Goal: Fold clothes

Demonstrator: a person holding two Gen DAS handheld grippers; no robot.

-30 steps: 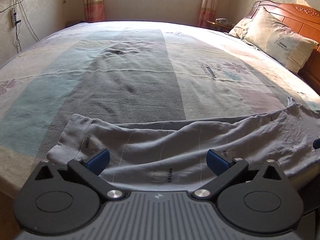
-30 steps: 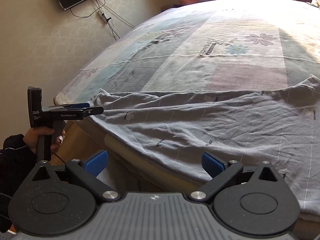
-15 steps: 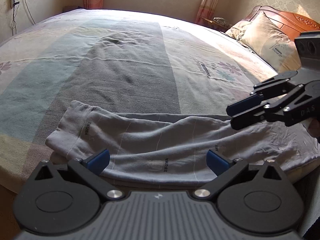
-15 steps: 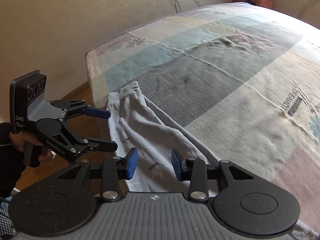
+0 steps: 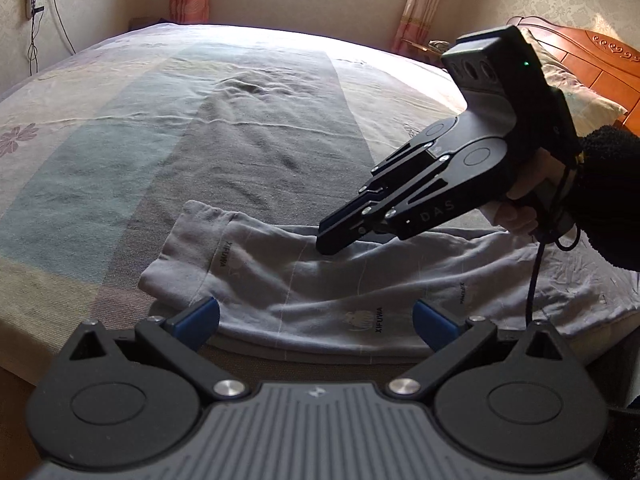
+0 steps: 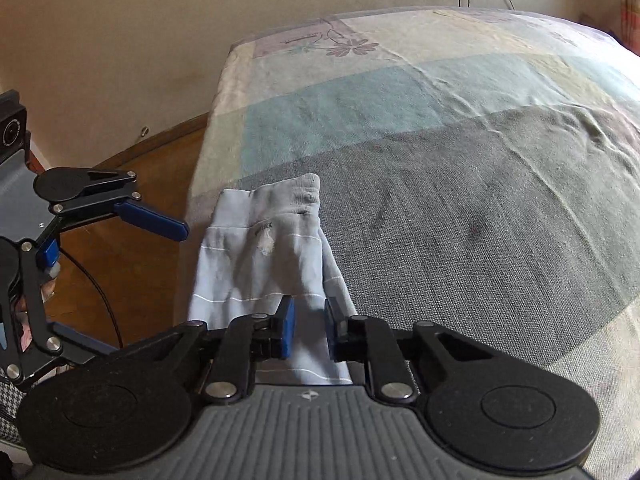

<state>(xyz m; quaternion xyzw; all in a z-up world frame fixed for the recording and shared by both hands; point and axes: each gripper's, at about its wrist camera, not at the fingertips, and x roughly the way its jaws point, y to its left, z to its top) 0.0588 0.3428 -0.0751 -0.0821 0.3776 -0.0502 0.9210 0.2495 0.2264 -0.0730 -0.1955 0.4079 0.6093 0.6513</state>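
— Where do we find the garment?

— We note the grey garment (image 5: 328,292) lying crumpled along the near edge of the bed (image 5: 256,128), its cuffed end (image 6: 280,204) towards the bed's corner.

— And the left gripper (image 5: 316,318)?

— We record its jaws spread wide, holding nothing, hovering at the bed's edge just short of the cloth.

— The right gripper (image 6: 308,330)?

— We see it angled down onto the garment's upper fold, jaws drawn nearly together with cloth between the pads (image 6: 286,330). Whether it truly grips the fabric, we cannot tell.
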